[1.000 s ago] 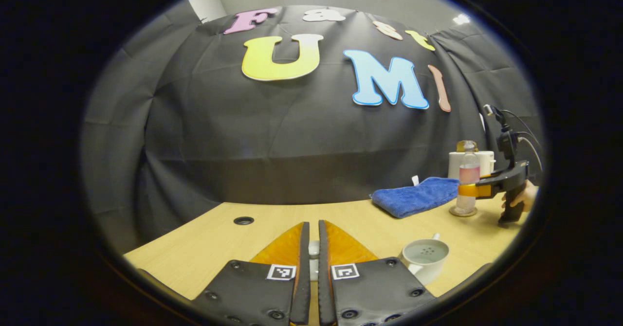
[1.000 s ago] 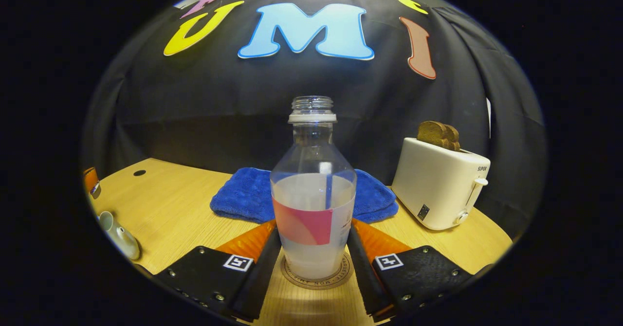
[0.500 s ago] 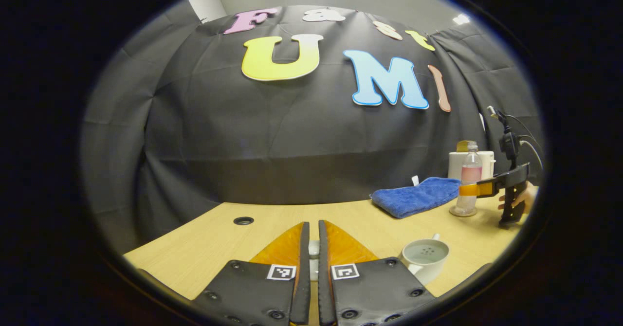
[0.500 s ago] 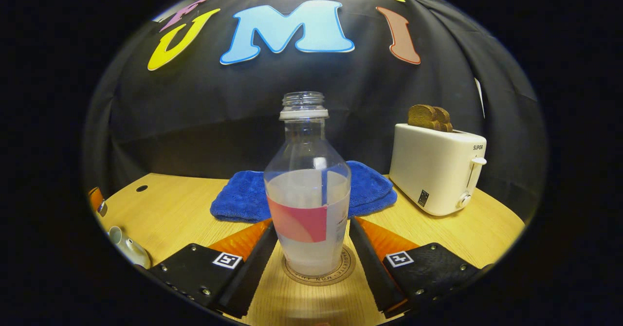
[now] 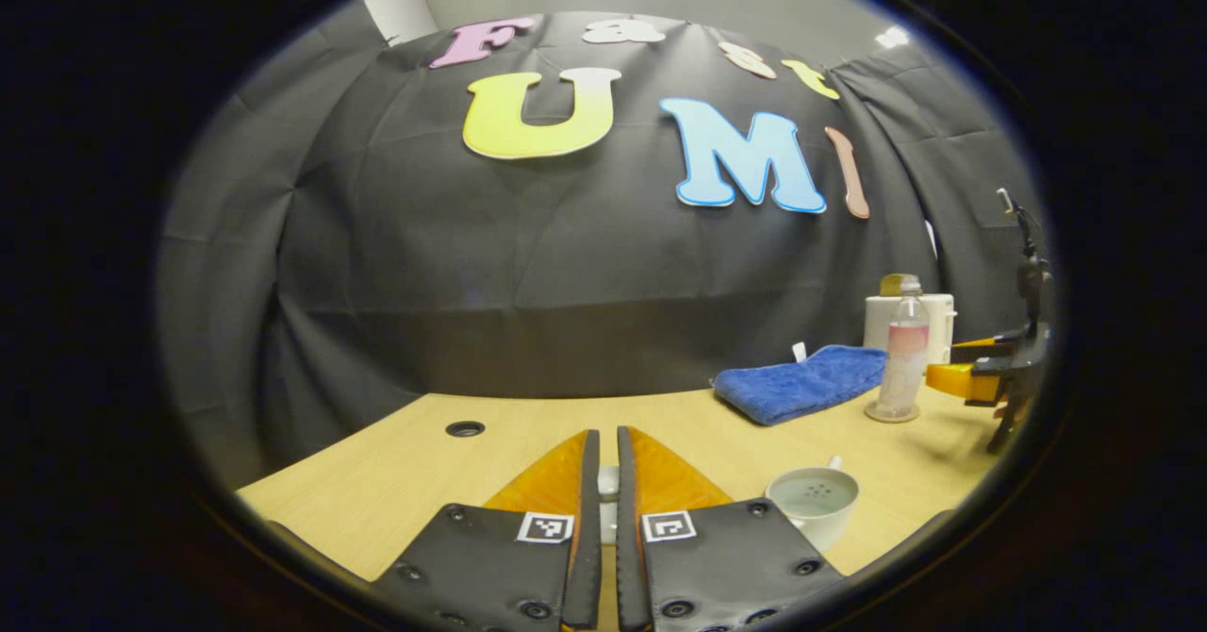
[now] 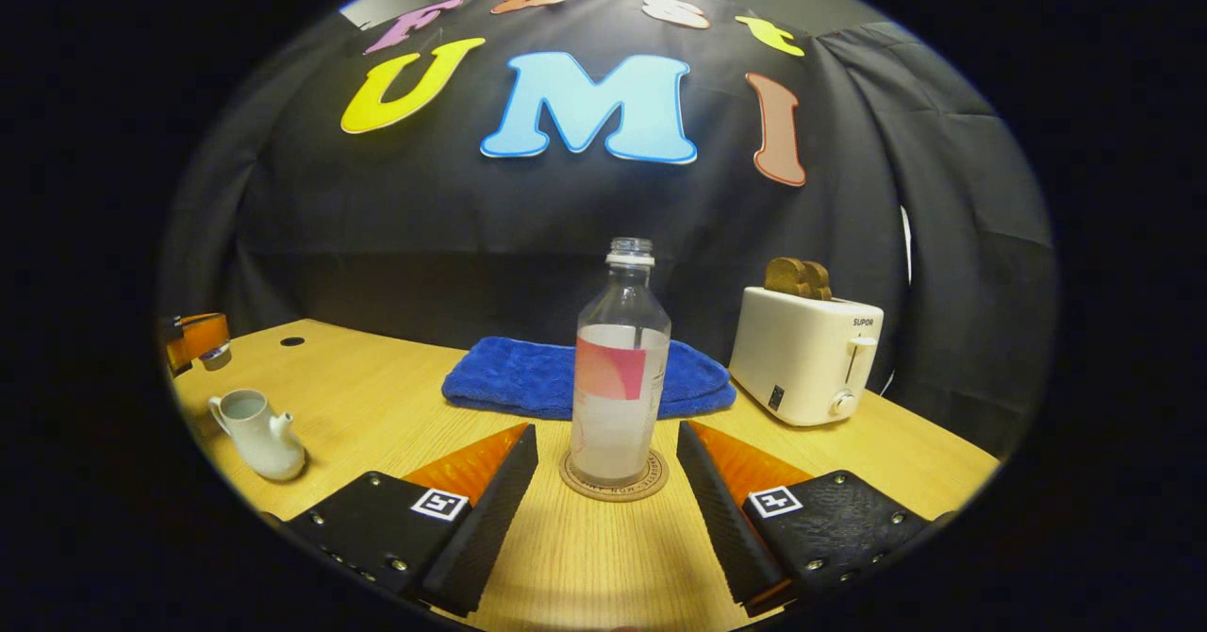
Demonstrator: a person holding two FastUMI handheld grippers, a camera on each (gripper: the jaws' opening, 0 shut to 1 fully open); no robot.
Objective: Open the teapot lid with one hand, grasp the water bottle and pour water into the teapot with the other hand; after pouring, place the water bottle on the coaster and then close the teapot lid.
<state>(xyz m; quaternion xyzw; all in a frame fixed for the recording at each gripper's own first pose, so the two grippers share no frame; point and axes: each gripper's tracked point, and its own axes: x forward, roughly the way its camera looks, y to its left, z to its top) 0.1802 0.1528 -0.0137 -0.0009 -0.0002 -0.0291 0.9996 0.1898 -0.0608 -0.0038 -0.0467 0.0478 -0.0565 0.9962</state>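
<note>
The water bottle (image 6: 620,368) stands upright on the coaster (image 6: 613,476), uncapped and partly filled with cloudy liquid. The coaster lies on the wooden table (image 6: 377,396), just in front of a folded blue towel (image 6: 528,377). The right gripper (image 6: 608,481) sits just short of the bottle with its fingers spread wide, one to each side and neither touching it; the bottle is released. In the left gripper view the bottle (image 5: 903,354) on its coaster (image 5: 892,414) appears far to the right, with the right gripper (image 5: 981,379) beside it and clear of it.

The white teapot (image 6: 262,432) stands on the table well to the left of the bottle, lid off, its mouth open. In the left gripper view the teapot (image 5: 813,502) sits just right of the left gripper (image 5: 603,509), whose fingers are clenched close on a small white piece, apparently the teapot lid (image 5: 608,486), held above the table.

A white toaster (image 6: 806,354) with browned bread (image 6: 797,278) in its slots stands right of the towel.
</note>
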